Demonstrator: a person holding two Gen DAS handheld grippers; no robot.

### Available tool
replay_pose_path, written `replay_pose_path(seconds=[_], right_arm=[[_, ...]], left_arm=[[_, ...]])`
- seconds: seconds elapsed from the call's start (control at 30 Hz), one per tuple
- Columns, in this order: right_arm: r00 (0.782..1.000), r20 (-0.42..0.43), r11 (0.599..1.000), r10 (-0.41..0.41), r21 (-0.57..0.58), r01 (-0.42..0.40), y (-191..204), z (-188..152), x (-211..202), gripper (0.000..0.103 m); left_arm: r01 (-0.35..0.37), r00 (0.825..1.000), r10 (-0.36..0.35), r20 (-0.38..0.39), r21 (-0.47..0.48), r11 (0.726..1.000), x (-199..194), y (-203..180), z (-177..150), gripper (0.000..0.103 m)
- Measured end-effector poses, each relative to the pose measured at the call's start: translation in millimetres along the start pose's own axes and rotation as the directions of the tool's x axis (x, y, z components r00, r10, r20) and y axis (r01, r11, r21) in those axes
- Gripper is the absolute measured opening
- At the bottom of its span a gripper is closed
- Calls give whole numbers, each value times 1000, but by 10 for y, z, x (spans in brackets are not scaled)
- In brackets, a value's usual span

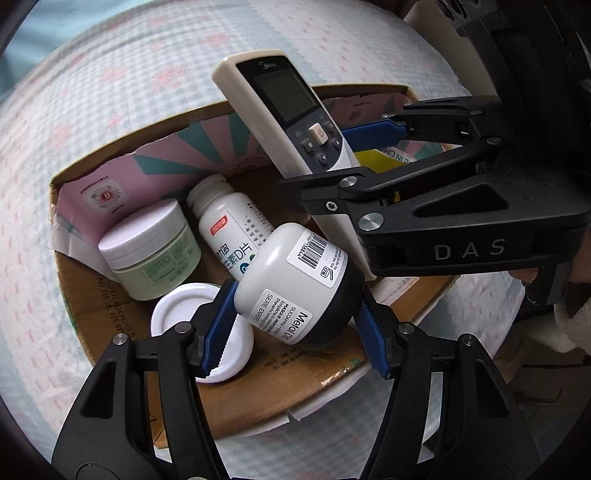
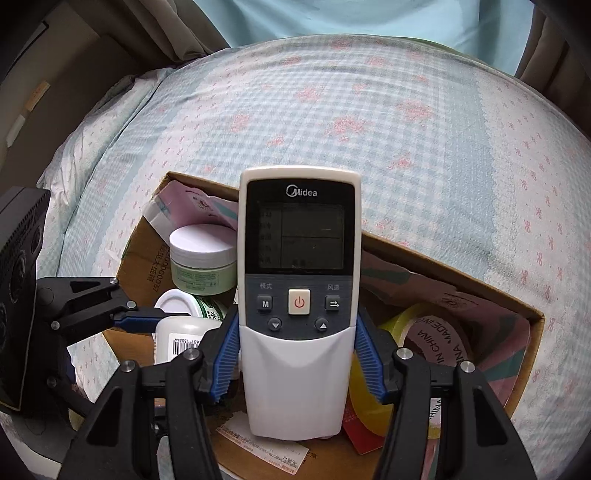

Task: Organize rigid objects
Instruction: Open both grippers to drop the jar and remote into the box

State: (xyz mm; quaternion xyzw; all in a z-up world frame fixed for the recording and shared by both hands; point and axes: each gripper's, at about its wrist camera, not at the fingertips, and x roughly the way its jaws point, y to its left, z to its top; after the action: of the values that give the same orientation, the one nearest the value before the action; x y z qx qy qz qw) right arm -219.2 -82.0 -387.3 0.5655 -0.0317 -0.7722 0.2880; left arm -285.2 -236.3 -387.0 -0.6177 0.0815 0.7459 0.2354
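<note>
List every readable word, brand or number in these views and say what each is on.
"Midea": remote control.
"M": remote's left button.
"Metal DX", "SERIE EXPERT": jar in left gripper.
"DAS": right gripper body.
"MADE IN CHINA": tape roll.
"D": white bottle; its Chinese text unclear.
Green jar label and box print: too small.

A bed under a pale blue checked sheet (image 2: 369,122) with pink flowers; beige curtains (image 2: 177,33) hang behind it.
</note>
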Motion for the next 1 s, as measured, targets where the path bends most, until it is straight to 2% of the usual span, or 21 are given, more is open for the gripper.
replay_pose_path(seconds=[0.07, 0.17, 0.2, 0.27, 0.3, 0.43, 0.53, 0.73, 1.0], right_arm=[[1000, 1, 1000, 20, -8, -20, 11, 23, 16, 53], [1000, -28, 1000, 3, -15, -3, 28, 64, 42, 56], [1000, -27, 1000, -4, -19, 3, 22, 69, 15, 61], [1000, -14, 1000, -15, 2, 16, -44, 61, -83, 98], [1000, 0, 999, -21, 26, 21, -92, 49, -149, 103], [997, 55, 987, -54, 156, 45, -283, -74, -406, 103], [994, 68, 976, -83, 206, 68, -347, -165, -511, 103], [991, 82, 973, -101, 215, 81, -286, -229, -608, 103], [989, 113, 978, -100, 196, 76, -185, -272, -746, 103]], left_arm=[[-10, 1000, 10, 5, 11, 1000, 28, -41, -14, 61], [-20, 1000, 19, 13, 22, 1000, 2, -78, -13, 102], [-8, 1000, 7, 28, 27, 1000, -36, -84, -21, 103], [11, 999, -11, 39, 23, 1000, -89, -79, -47, 103], [11, 999, -11, 37, 15, 1000, -100, -70, -62, 103], [19, 1000, -19, 16, -27, 999, -91, -17, -131, 103], [14, 1000, -14, 10, -43, 999, -85, -15, -157, 103], [-17, 999, 19, 42, -47, 999, -172, -115, -93, 103], [-59, 991, 65, 113, -53, 997, -519, -196, -100, 103]])
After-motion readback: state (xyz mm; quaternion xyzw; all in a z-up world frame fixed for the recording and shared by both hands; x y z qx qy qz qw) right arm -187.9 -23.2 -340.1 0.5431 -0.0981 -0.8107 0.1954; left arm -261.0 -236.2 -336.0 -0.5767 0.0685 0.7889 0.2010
